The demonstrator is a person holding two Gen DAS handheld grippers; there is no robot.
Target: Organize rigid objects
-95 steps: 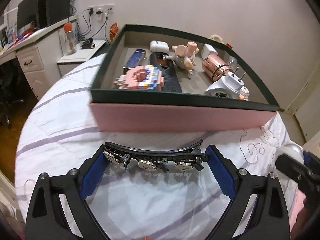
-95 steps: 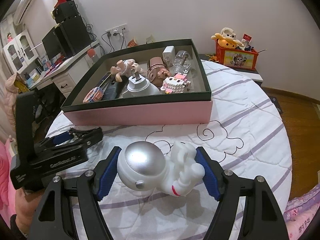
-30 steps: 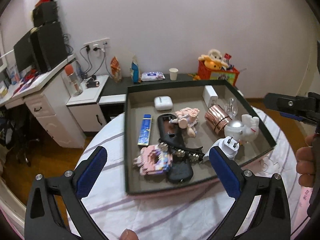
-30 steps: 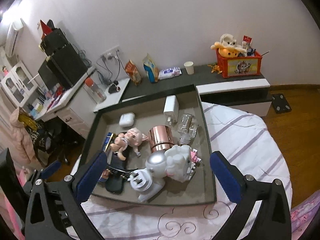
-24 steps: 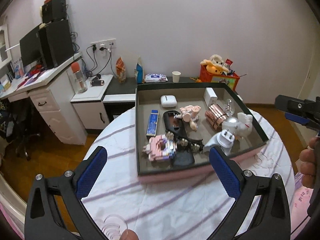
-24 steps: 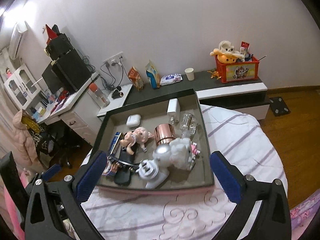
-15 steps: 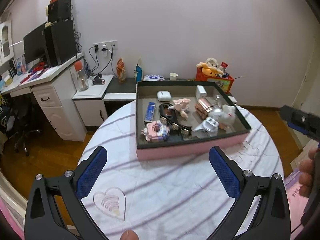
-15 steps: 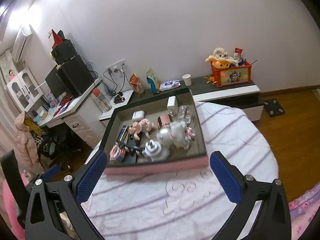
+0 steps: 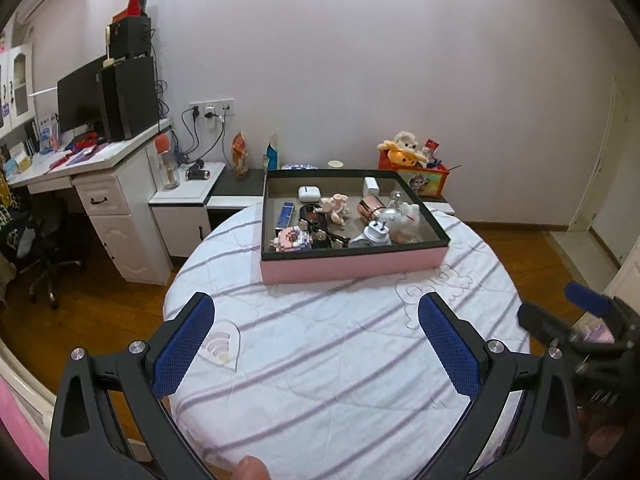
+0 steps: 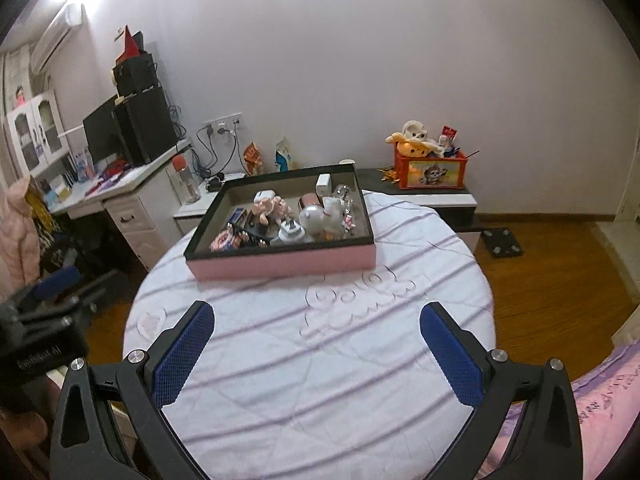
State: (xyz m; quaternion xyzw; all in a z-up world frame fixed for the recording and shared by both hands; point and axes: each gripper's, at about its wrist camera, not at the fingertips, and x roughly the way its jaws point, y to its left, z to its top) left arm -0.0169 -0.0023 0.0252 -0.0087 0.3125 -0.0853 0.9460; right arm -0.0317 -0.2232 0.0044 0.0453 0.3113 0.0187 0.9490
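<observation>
While the left tool (image 9: 316, 344) gapes wide and empty above the round white striped bench (image 9: 344, 352), the pink black-rimmed tray (image 9: 352, 264) holds the toys and gadgets at the far side; from the right wrist, the right tool (image 10: 316, 344) likewise stands spread and empty, well apart from that tray (image 10: 280, 268).

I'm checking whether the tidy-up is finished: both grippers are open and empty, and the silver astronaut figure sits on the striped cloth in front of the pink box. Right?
Not quite. The silver astronaut figure is inside the pink box, among the other small items, not on the striped cloth; the right wrist view shows it. The left gripper and right gripper are indeed open and empty.
</observation>
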